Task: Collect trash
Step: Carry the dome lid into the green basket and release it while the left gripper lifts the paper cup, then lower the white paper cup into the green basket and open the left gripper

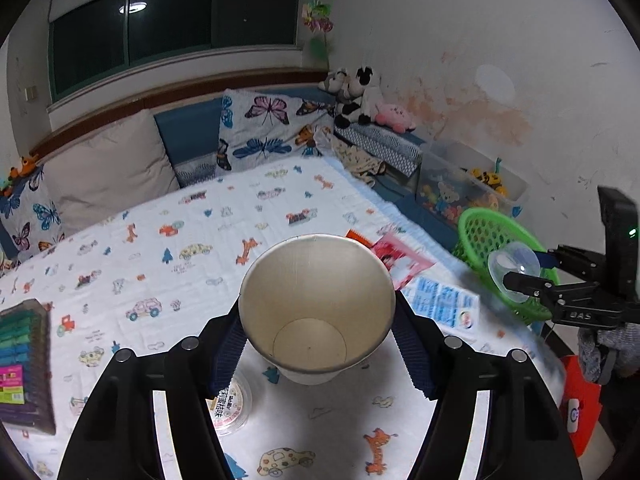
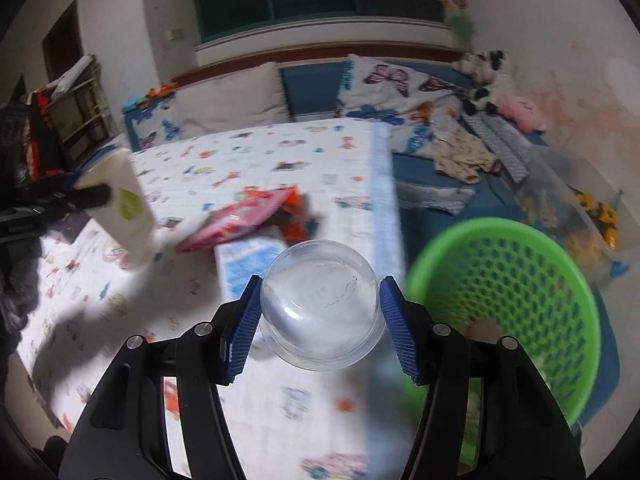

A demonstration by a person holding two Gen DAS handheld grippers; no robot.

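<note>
So far nothing sure lies in the green basket (image 2: pixel 520 292), frame right; the right hand-held gripper (image 2: pixel 320 312) grips a clear plastic cup (image 2: pixel 320 304) beside it, the left hand-held gripper (image 1: pixel 318 320) clasps a paper cup (image 1: pixel 316 300) mid-frame, while wrappers (image 2: pixel 244 220) wait on the bed (image 2: pixel 280 152)

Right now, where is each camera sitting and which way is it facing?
Left wrist: behind the left tool, facing the window across the bed; holds a paper cup; right tool shows.
Right wrist: behind the right tool, same heading; holds a clear cup.
Shared: both cups, green basket, pink wrapper.
</note>
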